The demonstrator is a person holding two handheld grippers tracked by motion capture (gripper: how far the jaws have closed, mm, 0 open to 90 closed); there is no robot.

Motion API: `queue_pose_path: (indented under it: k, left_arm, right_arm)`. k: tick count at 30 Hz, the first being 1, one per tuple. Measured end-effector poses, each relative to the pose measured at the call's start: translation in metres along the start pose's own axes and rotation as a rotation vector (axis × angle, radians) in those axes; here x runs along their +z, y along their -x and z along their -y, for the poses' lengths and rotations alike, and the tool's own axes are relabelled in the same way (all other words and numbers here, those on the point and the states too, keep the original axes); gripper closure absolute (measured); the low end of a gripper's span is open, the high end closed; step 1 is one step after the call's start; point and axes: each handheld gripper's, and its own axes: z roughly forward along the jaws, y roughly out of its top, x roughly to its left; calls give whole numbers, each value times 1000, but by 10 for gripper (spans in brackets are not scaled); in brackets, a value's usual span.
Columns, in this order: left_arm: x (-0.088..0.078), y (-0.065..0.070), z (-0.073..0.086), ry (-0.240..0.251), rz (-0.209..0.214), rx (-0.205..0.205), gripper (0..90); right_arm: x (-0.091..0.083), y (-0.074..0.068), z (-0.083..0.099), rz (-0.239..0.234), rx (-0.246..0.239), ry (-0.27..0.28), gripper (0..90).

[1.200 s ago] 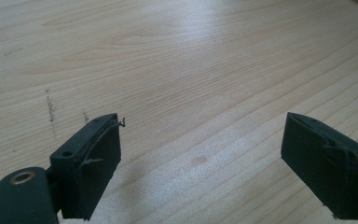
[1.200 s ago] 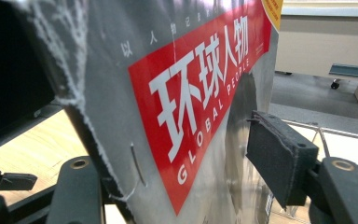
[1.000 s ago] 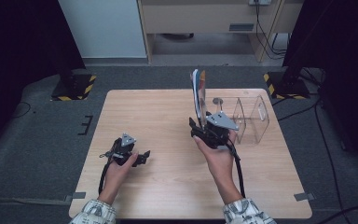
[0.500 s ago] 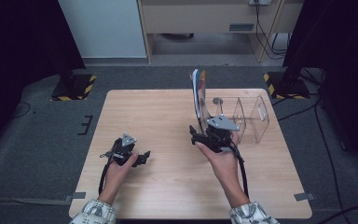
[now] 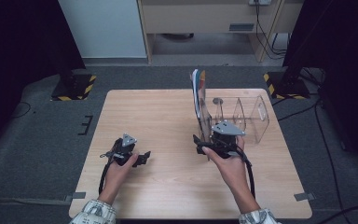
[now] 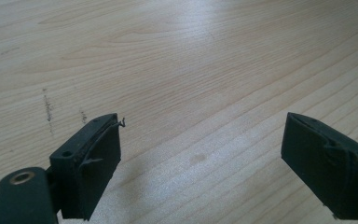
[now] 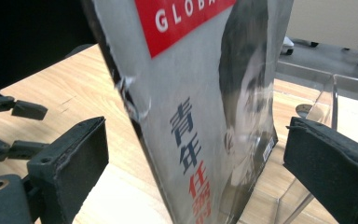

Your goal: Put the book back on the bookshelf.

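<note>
Magazine [image 5: 197, 91] stands upright in the leftmost slot of the clear acrylic rack [image 5: 242, 116]. Right gripper [image 7: 196, 158] jaws have just been opening, magazine between them untouched; back straight out. Left gripper [image 6: 200, 154] spread over bare tabletop [image 5: 158, 121].

— Where am I working?
— A lab recording bay: my wooden table [image 5: 168, 116] stands on grey carpet [image 5: 42, 140], hazard-striped stand feet [image 5: 72, 88] at its far corners, cables [image 5: 265, 32] trailing behind.

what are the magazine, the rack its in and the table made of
Magazine: glossy paper, seemingly; light sheen, spine edge torn. Rack: clear plastic, probably acrylic; the table shows through its walls. Table: pale wood or wood-look laminate, matt, grain lines visible.
</note>
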Motion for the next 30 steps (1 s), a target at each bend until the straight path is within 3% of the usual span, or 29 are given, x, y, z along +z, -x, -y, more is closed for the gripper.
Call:
queue_pose_path:
  k: [8,22,30]
  left_arm:
    - [0,1,0,-6,0,7,112]
    - [0,1,0,-10,-2,10,112]
    - [1,1,0,-10,-2,13,112]
  right_arm:
    - [-9,2,13,-43,-5,-17,64]
    - [-17,4,29,-67,-32,-48,66]
    - [-28,12,41,-66,-37,-62,68]
